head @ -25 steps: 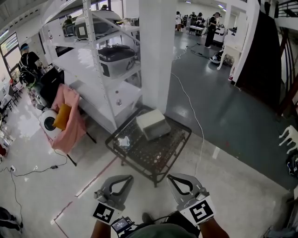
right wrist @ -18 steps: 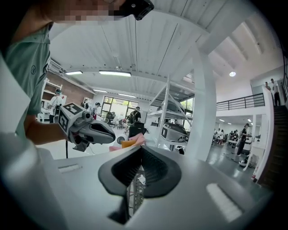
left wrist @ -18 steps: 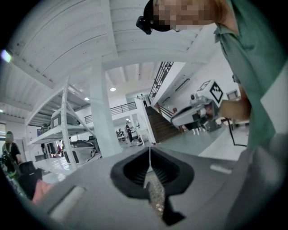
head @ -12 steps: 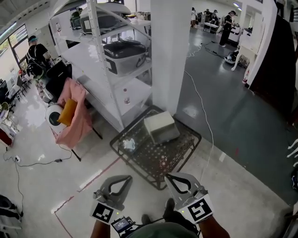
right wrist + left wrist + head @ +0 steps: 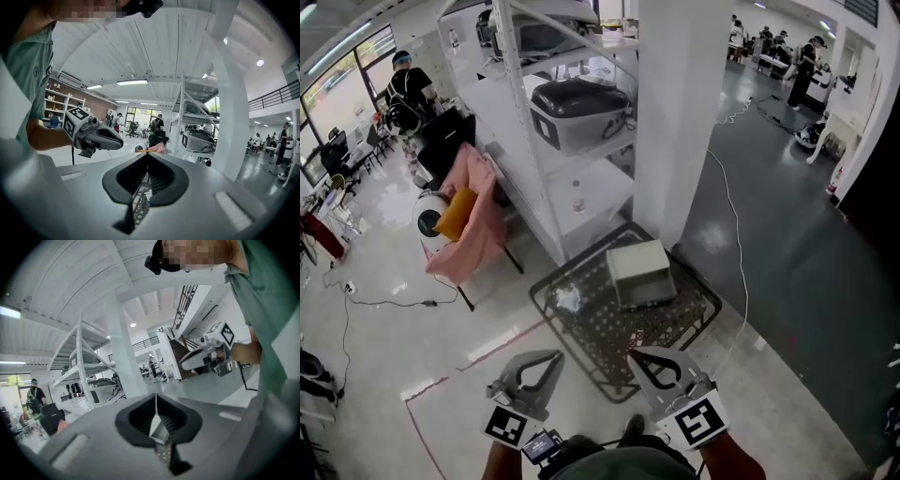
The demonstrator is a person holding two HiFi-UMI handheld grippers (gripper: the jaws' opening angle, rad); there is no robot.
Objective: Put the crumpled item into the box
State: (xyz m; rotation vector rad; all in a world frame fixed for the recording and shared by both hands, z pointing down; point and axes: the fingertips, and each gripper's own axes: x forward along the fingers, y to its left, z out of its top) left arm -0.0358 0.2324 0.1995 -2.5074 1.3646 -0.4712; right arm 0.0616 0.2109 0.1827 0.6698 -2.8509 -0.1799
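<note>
On mesh table [image 5: 617, 339], crumpled item [image 5: 569, 300] near box [image 5: 642, 274], left tool [image 5: 554, 356] and right tool [image 5: 637, 356] closed, empty.

Mesh table [image 5: 609, 339] at mid-scene, box [image 5: 639, 274] on its far right part, crumpled item [image 5: 569, 300] on its left part, apart from box, pillar [image 5: 675, 112] just behind table, shelf rack [image 5: 534, 178] left of pillar, draped chair [image 5: 473, 220] left of rack, 2 grippers nearest, left gripper [image 5: 553, 357] and right gripper [image 5: 636, 355] side by side, short of table's near edge

Found a low black wire-mesh table [image 5: 614, 342] on the glossy grey floor [image 5: 797, 281], at the foot of the broad white square pillar [image 5: 675, 112]. Bore a pale grey rectangular box [image 5: 639, 274] nearest the pillar and a small crumpled white item [image 5: 569, 300] farther from the pillar, off to its left.
</note>
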